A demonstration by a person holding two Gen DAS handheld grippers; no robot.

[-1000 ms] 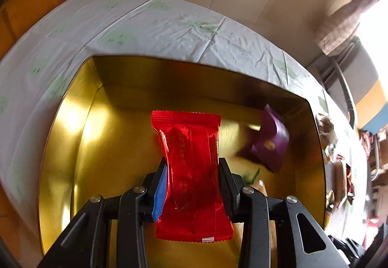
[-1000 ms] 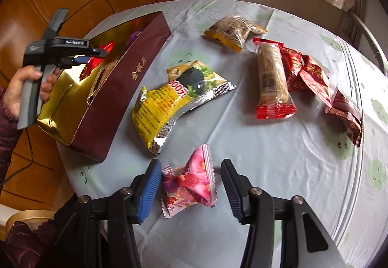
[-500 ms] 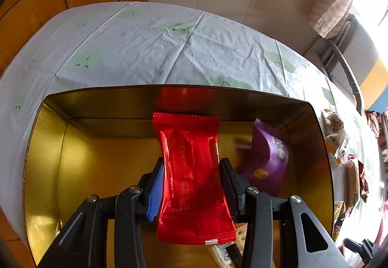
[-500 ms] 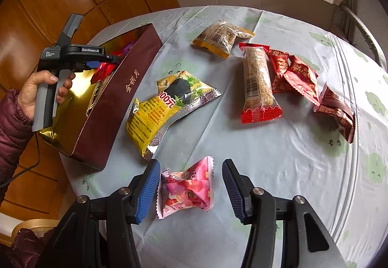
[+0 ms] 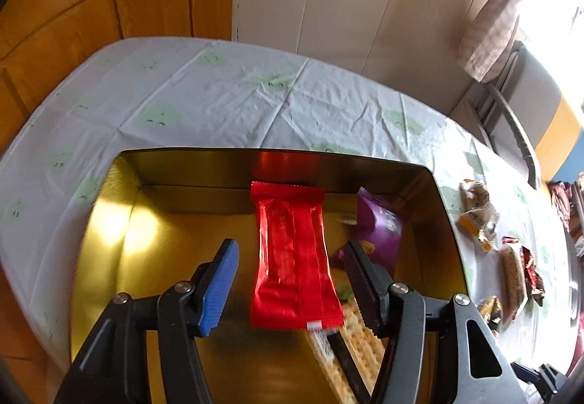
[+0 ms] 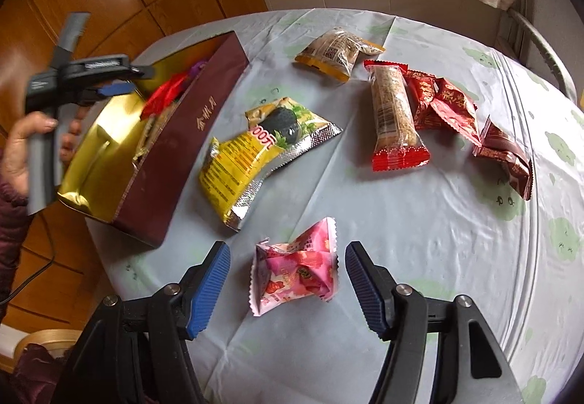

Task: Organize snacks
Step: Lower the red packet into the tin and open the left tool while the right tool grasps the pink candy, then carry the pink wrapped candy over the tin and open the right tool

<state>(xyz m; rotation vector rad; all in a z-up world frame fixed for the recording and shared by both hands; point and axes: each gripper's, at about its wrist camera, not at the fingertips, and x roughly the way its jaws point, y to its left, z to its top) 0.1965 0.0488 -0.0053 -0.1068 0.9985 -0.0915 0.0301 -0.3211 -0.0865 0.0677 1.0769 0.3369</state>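
- Box: mirror-glossy gold inside; matt maroon outside.
- Red packet: shiny, smooth plastic film.
- Tablecloth: creased, slightly glossy plastic sheet.
- Yellow bag: glossy foil with silver edges.
- Gripper pads: ribbed, matt blue.

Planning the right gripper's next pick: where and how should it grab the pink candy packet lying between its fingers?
Grip the pink candy packet across its pinched middle, coming straight down from above. It lies flat on the tablecloth, flaring to crimped ends, so the waist looks narrowest and firmest. The right gripper has just been opening and straddles it without touching.
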